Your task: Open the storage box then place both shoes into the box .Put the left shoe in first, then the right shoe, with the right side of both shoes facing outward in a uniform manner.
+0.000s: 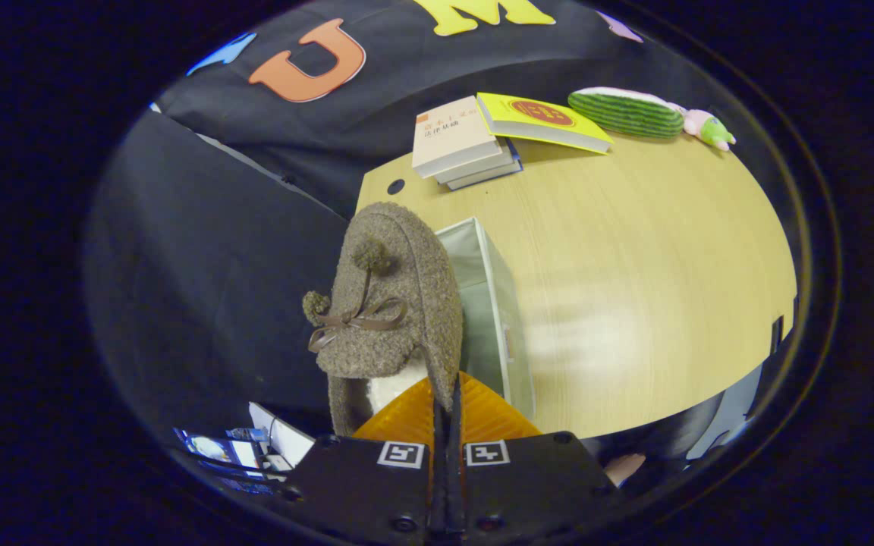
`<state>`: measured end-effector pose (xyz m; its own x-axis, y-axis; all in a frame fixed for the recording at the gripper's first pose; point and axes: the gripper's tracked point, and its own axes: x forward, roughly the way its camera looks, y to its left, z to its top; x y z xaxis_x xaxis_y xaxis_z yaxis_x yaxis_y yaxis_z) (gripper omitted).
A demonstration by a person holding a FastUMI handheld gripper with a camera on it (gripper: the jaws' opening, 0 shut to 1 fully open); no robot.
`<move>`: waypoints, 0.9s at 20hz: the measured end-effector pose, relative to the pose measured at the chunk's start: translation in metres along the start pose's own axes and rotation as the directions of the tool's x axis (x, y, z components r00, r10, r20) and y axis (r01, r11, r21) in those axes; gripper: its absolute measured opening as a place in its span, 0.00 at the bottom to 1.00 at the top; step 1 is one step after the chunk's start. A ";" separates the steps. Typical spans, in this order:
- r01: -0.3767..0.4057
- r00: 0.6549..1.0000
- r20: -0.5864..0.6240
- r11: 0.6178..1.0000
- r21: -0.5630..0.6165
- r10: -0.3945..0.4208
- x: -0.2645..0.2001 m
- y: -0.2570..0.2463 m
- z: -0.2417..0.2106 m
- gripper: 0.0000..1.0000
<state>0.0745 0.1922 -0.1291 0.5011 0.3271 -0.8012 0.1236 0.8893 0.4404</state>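
While the wooden worktop (634,250) spreads across the right of the frame, the open storage box (494,303) stands at its left edge in the centre. Just left of the box, the brown fuzzy shoe (395,303) hangs with its collar pinched in the tool (446,406), fingers pressed nearly together. At upper centre lie stacked books (460,144), a yellow book (539,120) and a watermelon plush (627,112).

The shoe (395,303) is hanging pinched in the tool (444,402), left of the storage box (494,311) sitting on the counter (634,250); books (467,140) are lying beyond.
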 end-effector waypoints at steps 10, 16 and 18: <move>-0.009 1.000 -0.008 0.998 0.059 0.009 0.019 -0.013 -0.005 0.21; -0.049 0.997 0.057 0.999 -0.014 0.050 0.007 0.000 -0.001 0.32; -0.029 0.993 0.114 0.996 -0.090 0.039 -0.005 -0.002 0.008 0.36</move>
<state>0.0788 0.1863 -0.1225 0.6000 0.3228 -0.7320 0.0314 0.9048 0.4247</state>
